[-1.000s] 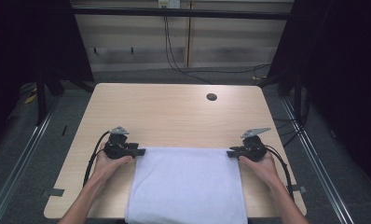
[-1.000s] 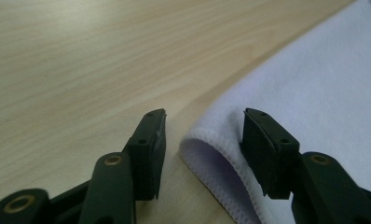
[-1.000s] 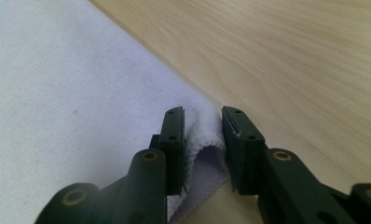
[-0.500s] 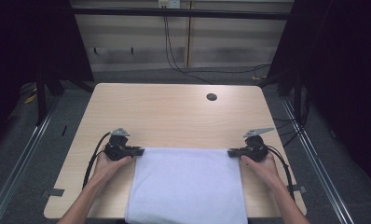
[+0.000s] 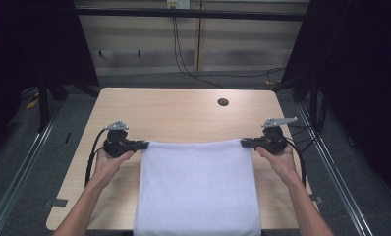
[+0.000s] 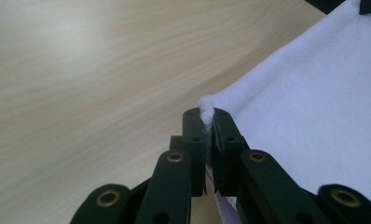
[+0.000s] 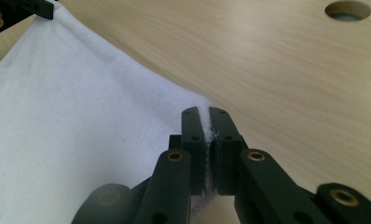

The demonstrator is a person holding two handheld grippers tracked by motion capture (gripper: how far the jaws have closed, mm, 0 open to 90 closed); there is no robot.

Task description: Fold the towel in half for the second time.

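Currently listed, 4 items.

1. White towel (image 5: 198,189): spread on the near half of the table, its near edge hanging over the table's front. Its far edge is pulled taut between the 2 grippers and sags slightly in the middle. In the gripper views that far edge stands clear of the wood below it.

2. Left gripper (image 5: 143,145): held in the person's left hand (image 5: 107,162), lying level and pointing toward the towel's far left corner. Its jaws have just been closing and now pinch that corner; in the left gripper view (image 6: 205,119) a tuft of white cloth pokes up between the black pads.

3. Right gripper (image 5: 244,143): held in the right hand (image 5: 279,162), level, pointing at the far right corner. Its jaws have just been closing too, and are clamped on cloth, seen squeezed between the pads in the right gripper view (image 7: 205,122).

4. Table (image 5: 183,110): light wood, with 1 round cable hole (image 5: 223,102) in its far right part, well apart from the towel.
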